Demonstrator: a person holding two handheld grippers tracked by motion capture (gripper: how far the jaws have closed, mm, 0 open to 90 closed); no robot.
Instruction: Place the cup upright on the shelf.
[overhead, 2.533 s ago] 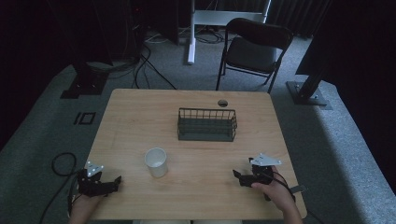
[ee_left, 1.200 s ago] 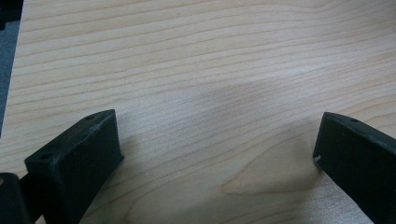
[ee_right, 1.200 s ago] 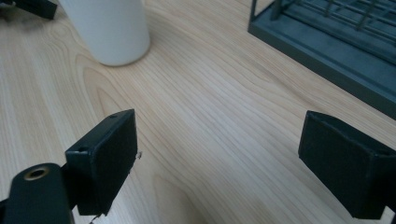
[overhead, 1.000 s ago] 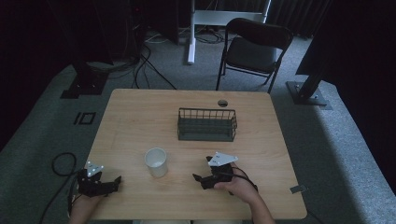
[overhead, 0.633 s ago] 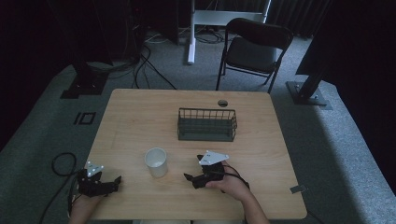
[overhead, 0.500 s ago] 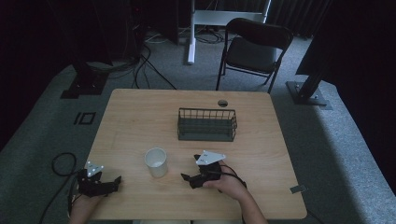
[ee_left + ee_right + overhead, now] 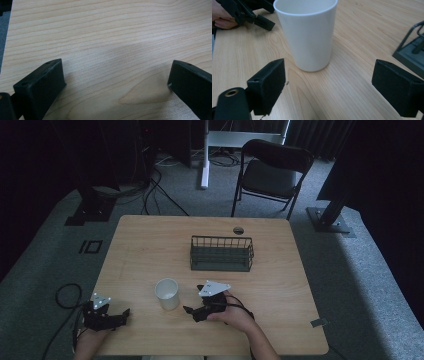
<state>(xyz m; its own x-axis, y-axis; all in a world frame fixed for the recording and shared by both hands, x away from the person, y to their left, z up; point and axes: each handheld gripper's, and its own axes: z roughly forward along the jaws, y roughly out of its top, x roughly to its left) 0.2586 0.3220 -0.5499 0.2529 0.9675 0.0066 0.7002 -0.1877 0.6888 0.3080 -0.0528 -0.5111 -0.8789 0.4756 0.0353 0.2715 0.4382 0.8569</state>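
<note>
Your left gripper (image 7: 122,312) rests at the near left corner of the table (image 7: 150,240), jaws spread wide with nothing between them; in the left gripper view (image 7: 115,82) there is just bare wood under it, so it has no part in this step. A little to its right the cup (image 7: 167,293) stands upright on the near middle of the table, mouth up and apparently empty, with clear wood all round it. Just right of the cup, your right gripper (image 7: 192,304) points at it with jaws wide; in the right gripper view (image 7: 329,82) the cup (image 7: 308,32) sits ahead of the jaws and a bit left of centre, apart from both pads. This looks like the reach for the cup, with the grasp not yet made. Next you would need to slide forward until the cup's wall sits between the pads, shift slightly so it centres, then close gently, since a thin cup may tip or squash. Farther off, right of centre, the basket (image 7: 222,254) stands empty and is the likely drop spot.
</note>
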